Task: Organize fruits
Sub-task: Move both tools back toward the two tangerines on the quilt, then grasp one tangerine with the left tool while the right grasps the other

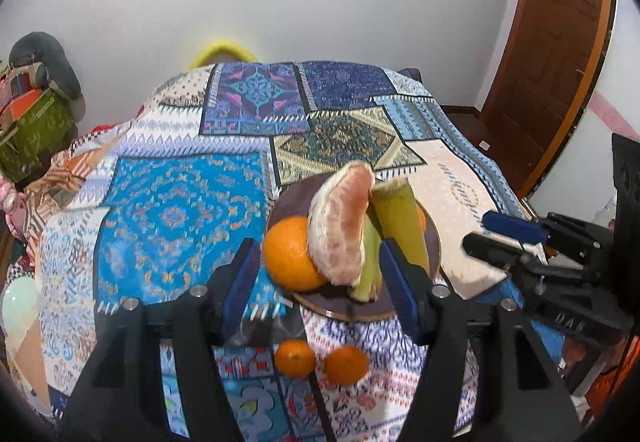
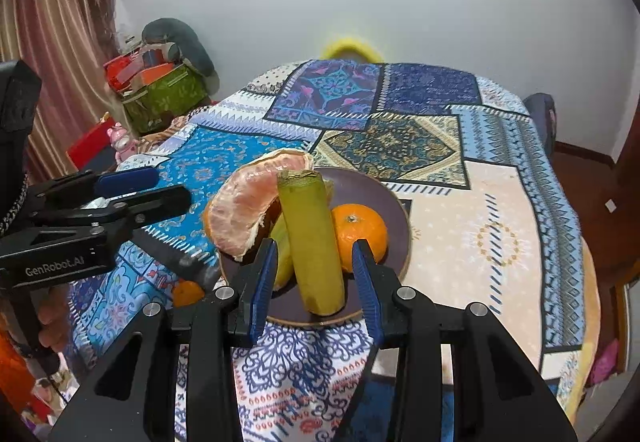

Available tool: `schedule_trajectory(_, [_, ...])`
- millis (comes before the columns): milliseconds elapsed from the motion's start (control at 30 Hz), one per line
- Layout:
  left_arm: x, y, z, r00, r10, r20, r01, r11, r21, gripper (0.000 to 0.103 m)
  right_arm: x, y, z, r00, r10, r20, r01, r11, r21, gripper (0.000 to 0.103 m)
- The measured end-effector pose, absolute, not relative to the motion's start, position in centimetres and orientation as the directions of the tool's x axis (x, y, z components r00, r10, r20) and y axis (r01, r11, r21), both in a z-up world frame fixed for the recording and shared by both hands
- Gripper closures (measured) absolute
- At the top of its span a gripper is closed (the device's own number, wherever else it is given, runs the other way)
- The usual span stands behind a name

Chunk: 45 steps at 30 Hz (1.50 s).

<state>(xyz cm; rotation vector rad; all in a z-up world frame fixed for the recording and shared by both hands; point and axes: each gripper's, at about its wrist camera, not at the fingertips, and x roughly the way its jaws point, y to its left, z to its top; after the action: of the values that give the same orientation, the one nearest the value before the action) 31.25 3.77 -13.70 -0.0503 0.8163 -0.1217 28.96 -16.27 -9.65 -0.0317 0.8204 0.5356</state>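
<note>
Ahead of the left gripper (image 1: 316,274), between its spread blue pads, sits a brown plate (image 1: 344,308) piled with fruit. Its fingers (image 1: 240,282) stand apart and hold nothing. An orange (image 1: 290,254) rests at the plate's near-left edge, just past the left pad. Leaning on it is a peeled pomelo wedge (image 1: 340,226), pink flesh up. Beside the wedge lie a pale green piece (image 1: 370,262) and a thicker green stalk (image 1: 400,222), both on the plate. Nearer than the plate, below the open jaws, two small tangerines (image 1: 294,358) (image 1: 346,364) lie on the patchwork cloth (image 1: 172,210), close together. To the right the other gripper shows side-on.

Ahead of the right gripper (image 2: 316,274) the same plate (image 2: 384,198) fills the gap between its pads. These fingers (image 2: 366,278) are also spread wide and empty. The stalk (image 2: 314,242) lies straight between them, its cut end nearest, touching neither pad. Just past the right pad sits a second orange (image 2: 360,232), on the plate. Left of the stalk the pomelo wedge (image 2: 244,210) arches over the plate's left side, with the pale green piece (image 2: 282,254) beneath. Off to the left, one tangerine (image 2: 188,292) peeks out on the cloth (image 2: 492,226) under the left gripper (image 2: 168,186), whose fingers show side-on there.
</note>
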Motion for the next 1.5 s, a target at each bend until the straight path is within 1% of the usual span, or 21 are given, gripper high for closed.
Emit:
schedule_trajectory(267, [27.9,5.7,-16.1,0.612,-0.091,-0.786,0.071,0.996,-0.06,0.038,26.8,-18.4,-9.8,0.545,0.41,-0.732,-0.432,0.885,0.174,0.067])
schedule_trajectory(400, [25.9,6.9,-17.5,0.583,-0.072,-0.809,0.064,0.997,-0.043,0.038,25.2,-18.1,-10.3,0.532,0.385,-0.754,-0.448,0.884,0.135,0.066])
schedule_trajectory(633, [23.2,9.1,-19.2,0.557,-0.068,-0.828,0.046,0.998,-0.051,0.039,23.8,-15.3,-11.8,0.471,0.417,-0.778,-0.483,0.859,0.168,0.066])
schedule_trajectory(833, [22.3,10.7,-20.0,0.549,-0.081,-0.832,0.03,0.997,-0.077,0.049,23.5,-11.1,-13.4,0.408,0.46,-0.789,-0.536,0.82,0.201,0.066])
schedule_trajectory(900, [22.2,11.1,-20.4,0.545,-0.087,-0.834,0.028,0.996,-0.086,0.055,23.6,-9.7,-14.1,0.388,0.464,-0.796,-0.555,0.807,0.2,0.065])
schedule_trajectory(967, [22.3,11.4,-20.6,0.54,-0.094,-0.837,0.027,0.995,-0.094,0.057,23.7,-8.6,-14.8,0.372,0.461,-0.806,-0.568,0.799,0.195,0.065])
schedule_trajectory(1200, [23.0,11.1,-21.8,0.517,-0.118,-0.848,0.047,0.993,-0.109,0.057,24.5,-5.9,-17.2,0.331,0.445,-0.832,-0.599,0.781,0.18,0.065])
schedule_trajectory(1300, [23.4,10.7,-21.9,0.514,-0.128,-0.848,0.06,0.992,-0.113,0.057,24.5,-5.7,-17.2,0.343,0.448,-0.826,-0.605,0.778,0.171,0.066])
schedule_trajectory(1333, [23.5,10.6,-21.9,0.514,-0.129,-0.848,0.062,0.992,-0.114,0.057,24.5,-5.7,-17.1,0.342,0.453,-0.823,-0.607,0.775,0.175,0.069])
schedule_trajectory(1500, [24.7,9.2,-21.8,0.51,-0.156,-0.846,0.087,0.988,-0.13,0.057,24.5,-6.4,-16.8,0.337,0.475,-0.813,-0.607,0.769,0.198,0.07])
